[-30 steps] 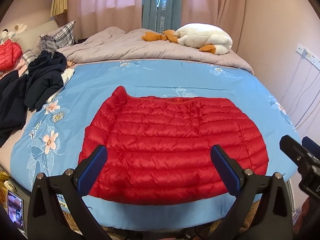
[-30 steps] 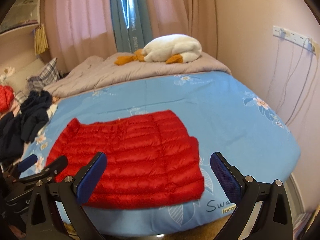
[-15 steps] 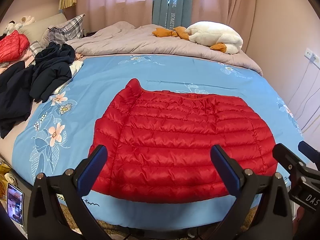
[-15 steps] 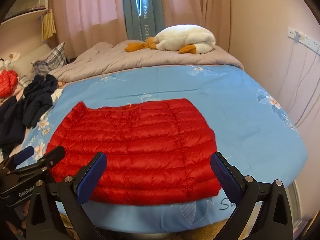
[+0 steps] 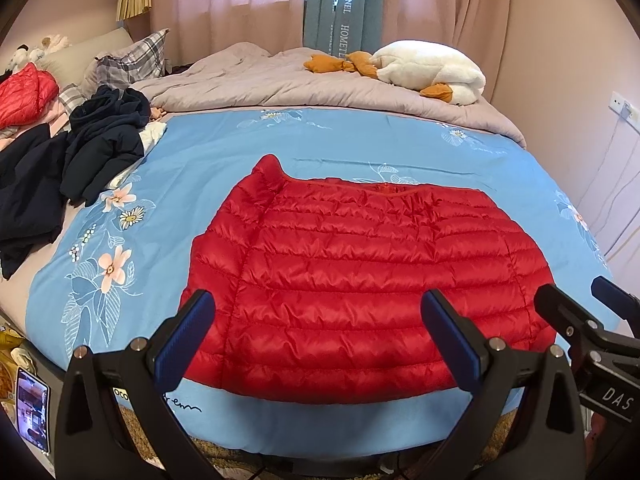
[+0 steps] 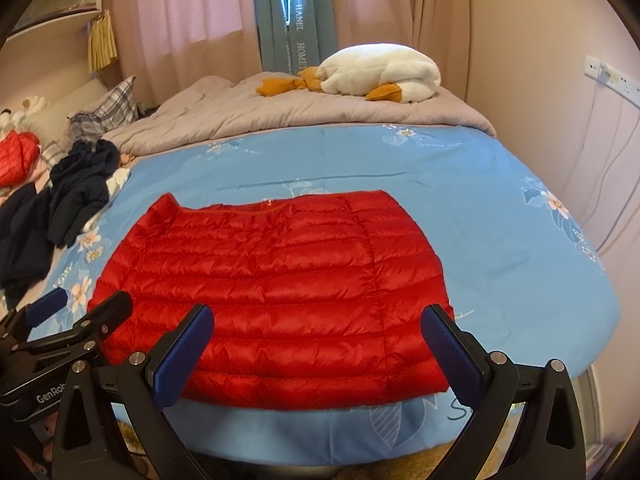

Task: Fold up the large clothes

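A red quilted down jacket (image 5: 360, 276) lies flat and folded into a wide rectangle on the blue flowered bedsheet (image 5: 360, 140), its collar corner at the far left. It also shows in the right wrist view (image 6: 272, 292). My left gripper (image 5: 320, 332) is open and empty, hovering over the jacket's near hem. My right gripper (image 6: 318, 344) is open and empty, over the near hem further right. The right gripper's fingers (image 5: 560, 312) show at the right edge of the left wrist view; the left gripper's fingers (image 6: 108, 312) show at the left of the right wrist view.
Dark navy clothes (image 5: 80, 152) are piled at the bed's left side, with another red jacket (image 5: 24, 96) behind them. A grey duvet (image 5: 300, 88) and a white plush goose (image 5: 432, 72) lie at the far end. A wall (image 6: 580, 160) with cables runs along the right.
Both grippers have moved forward and up over the bed's edge, so the jacket looks nearer and larger. Both stay open. The jacket has not moved.
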{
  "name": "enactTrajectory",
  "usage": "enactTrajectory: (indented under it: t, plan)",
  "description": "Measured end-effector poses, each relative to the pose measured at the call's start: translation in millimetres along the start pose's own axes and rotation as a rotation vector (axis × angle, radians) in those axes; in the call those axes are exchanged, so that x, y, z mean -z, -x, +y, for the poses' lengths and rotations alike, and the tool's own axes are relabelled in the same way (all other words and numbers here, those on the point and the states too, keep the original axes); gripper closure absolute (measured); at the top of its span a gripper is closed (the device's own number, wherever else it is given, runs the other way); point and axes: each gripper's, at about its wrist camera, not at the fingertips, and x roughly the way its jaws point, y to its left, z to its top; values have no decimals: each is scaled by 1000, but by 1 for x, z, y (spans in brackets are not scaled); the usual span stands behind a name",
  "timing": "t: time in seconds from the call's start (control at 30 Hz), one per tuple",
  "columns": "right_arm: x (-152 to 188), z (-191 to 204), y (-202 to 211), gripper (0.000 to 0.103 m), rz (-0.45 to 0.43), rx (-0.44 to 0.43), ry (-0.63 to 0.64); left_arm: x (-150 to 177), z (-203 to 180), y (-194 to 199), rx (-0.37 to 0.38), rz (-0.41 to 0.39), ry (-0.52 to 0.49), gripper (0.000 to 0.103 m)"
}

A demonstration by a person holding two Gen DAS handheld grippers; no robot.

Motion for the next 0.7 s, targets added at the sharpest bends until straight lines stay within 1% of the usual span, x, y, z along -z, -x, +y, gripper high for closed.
enactTrajectory:
  t: [0.23, 0.7]
  plan:
    - [1, -4, -1, 1, 0, 13, -14, 3, -4, -1, 11, 6, -13, 0]
    - [4, -5, -3, 1, 7, 10, -16, 4, -6, -1, 15, 6, -16, 0]
